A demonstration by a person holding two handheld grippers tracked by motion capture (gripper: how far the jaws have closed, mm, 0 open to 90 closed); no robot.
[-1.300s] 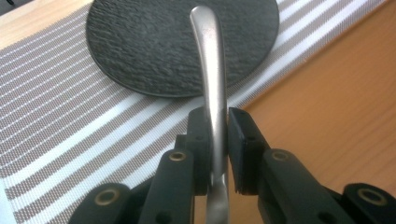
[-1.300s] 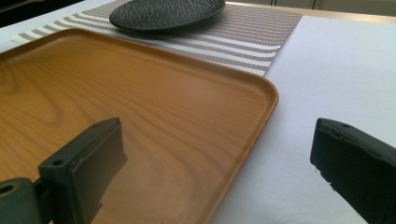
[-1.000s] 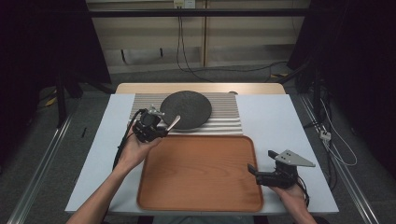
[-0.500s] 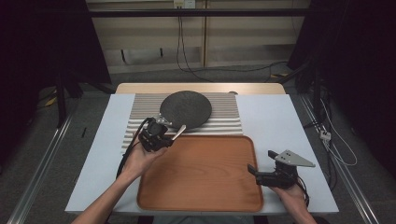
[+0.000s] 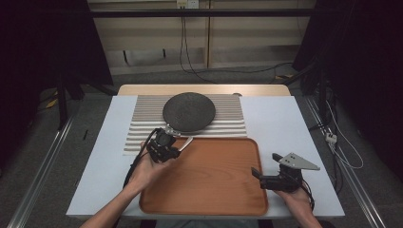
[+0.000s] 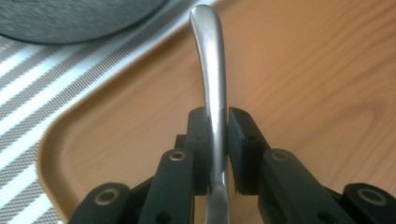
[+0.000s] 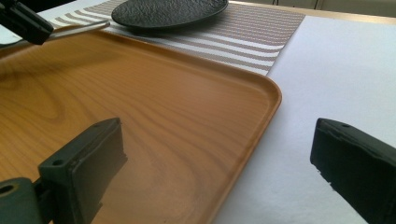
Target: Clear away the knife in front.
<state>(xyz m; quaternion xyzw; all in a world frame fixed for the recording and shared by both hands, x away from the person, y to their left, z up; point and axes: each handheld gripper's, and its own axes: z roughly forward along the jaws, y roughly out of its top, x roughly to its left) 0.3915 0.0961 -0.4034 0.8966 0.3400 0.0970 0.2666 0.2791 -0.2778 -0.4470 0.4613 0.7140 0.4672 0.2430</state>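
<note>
The utensil (image 6: 211, 79), a slim metal handle, is clamped between the left gripper's (image 5: 164, 145) nearly closed jaws; its long axis runs straight out ahead of them, its free end over the tray's (image 5: 209, 190) far left corner, just short of the plate (image 5: 189, 111) on the striped mat (image 5: 142, 126). Which kind of utensil it is I cannot tell. The right gripper (image 5: 280, 175) rests at the tray's right edge, jaws wide apart and empty. Count: 1 utensil, 1 tray, 1 plate, 1 mat, 2 grippers.
</note>
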